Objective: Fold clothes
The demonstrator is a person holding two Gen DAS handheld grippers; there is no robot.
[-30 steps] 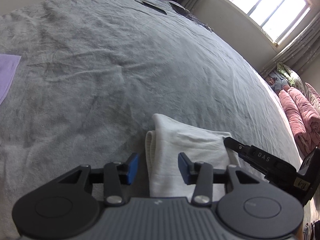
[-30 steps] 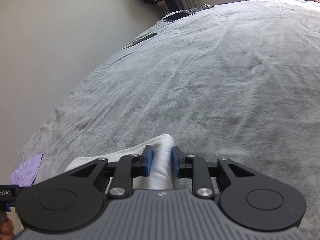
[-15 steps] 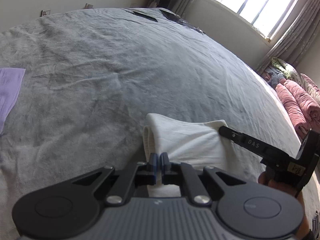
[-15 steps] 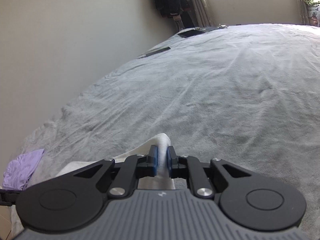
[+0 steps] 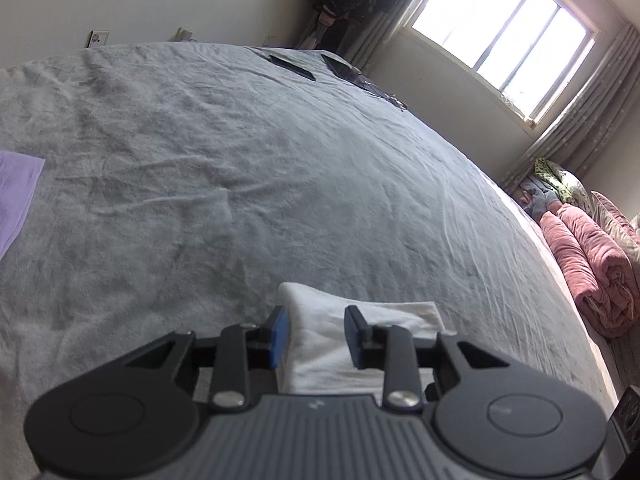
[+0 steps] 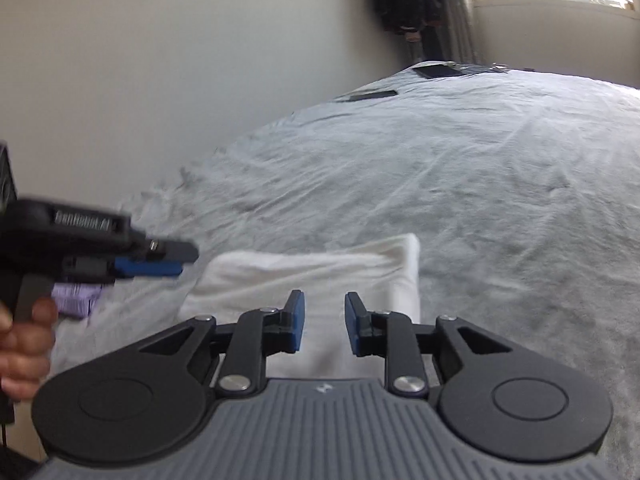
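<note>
Grippers first: the left gripper (image 5: 317,334) and the right gripper (image 6: 322,322) both stand released, blue-padded jaws parted, with nothing pinched between them. The left jaws straddle one end of the cloth without closing on it; in the right wrist view the left gripper hangs at the cloth's left edge, level and pointing across it, the person's hand (image 6: 24,344) wrapped round its grip. The right gripper is raised over the near edge of the cloth, tilted down toward it.

Just beyond the fingertips lies the white, soft, towel-like folded garment (image 6: 320,276), a compact layered rectangle flat on the wrinkled grey bed cover (image 5: 280,168). Judgement: the garment lies folded as the task wants, and parted jaws fit a bundle set down to rest.

Farther left, a folded lilac cloth (image 5: 16,192) lies apart from the white one, probably a separate stack. At the far edge of the bed lie flat dark items (image 6: 372,95), too small to identify
</note>
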